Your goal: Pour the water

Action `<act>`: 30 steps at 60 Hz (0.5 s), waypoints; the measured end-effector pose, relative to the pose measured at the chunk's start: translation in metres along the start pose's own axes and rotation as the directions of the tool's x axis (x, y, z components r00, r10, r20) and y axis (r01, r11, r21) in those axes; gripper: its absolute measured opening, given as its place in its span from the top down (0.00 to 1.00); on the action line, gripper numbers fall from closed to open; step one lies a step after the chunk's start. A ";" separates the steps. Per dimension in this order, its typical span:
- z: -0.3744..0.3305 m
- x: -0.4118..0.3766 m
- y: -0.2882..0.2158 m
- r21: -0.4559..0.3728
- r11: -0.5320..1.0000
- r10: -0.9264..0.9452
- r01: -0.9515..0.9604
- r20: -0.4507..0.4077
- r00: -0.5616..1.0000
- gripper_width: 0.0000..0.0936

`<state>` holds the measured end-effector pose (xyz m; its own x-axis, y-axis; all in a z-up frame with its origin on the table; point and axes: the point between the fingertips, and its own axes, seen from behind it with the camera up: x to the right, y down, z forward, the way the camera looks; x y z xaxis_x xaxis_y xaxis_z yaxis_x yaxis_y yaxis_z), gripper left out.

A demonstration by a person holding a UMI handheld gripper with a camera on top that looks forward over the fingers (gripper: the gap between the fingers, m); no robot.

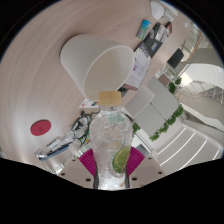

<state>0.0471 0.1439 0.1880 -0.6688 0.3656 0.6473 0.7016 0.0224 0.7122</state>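
Gripper (108, 165) fingers clamped on clear water bottle (111, 135) w/ green label, cap off, mouth just below tilted white cup (98, 63). Tip slowly, keep neck over rim to avoid spills.

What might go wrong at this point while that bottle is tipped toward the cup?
The hand-held gripper is shut on a clear bottle whose mouth points at a white cup lying tilted just beyond it. Risks: water may miss the cup's opening and spill on the table; the smooth bottle may slip between the pink pads.
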 end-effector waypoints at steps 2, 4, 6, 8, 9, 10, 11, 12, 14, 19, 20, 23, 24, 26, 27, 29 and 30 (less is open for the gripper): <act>0.003 -0.002 -0.001 0.010 1.000 0.025 -0.025 0.003 1.000 0.63; 0.004 -0.002 -0.001 0.019 0.998 0.065 -0.065 0.000 0.998 0.63; 0.003 0.002 -0.001 0.032 0.991 0.128 -0.127 -0.010 0.992 0.63; -0.012 0.006 0.002 0.030 0.977 0.212 -0.211 -0.034 0.977 0.63; -0.011 0.007 0.000 0.013 0.959 0.284 -0.284 -0.058 0.957 0.63; -0.010 0.011 0.003 0.020 0.939 0.343 -0.343 -0.065 0.937 0.63; -0.010 0.016 0.006 0.028 0.912 0.409 -0.408 -0.071 0.910 0.63; -0.010 0.020 0.010 0.039 0.876 0.483 -0.481 -0.073 0.873 0.63; -0.009 0.025 0.023 0.049 0.773 0.634 -0.632 -0.080 0.769 0.63; -0.006 0.039 0.061 0.096 0.429 0.903 -0.898 -0.071 0.424 0.62; -0.004 0.037 0.069 0.108 0.339 0.941 -0.935 -0.066 0.333 0.62; -0.025 0.014 0.092 0.140 0.031 0.992 -0.990 -0.122 0.013 0.60; -0.017 0.011 0.095 0.138 -0.042 0.994 -0.989 -0.095 -0.056 0.59; -0.015 -0.007 0.103 0.154 -0.205 0.974 -0.967 -0.062 -0.217 0.57; -0.011 -0.010 0.105 0.156 -0.264 0.961 -0.952 -0.039 -0.273 0.56; -0.006 -0.028 0.103 0.165 -0.389 0.920 -0.906 0.023 -0.391 0.54; -0.003 -0.034 0.098 0.162 -0.434 0.901 -0.886 0.062 -0.430 0.53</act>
<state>0.1378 0.1309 0.2364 0.9345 -0.0795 0.3469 0.3285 -0.1825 -0.9267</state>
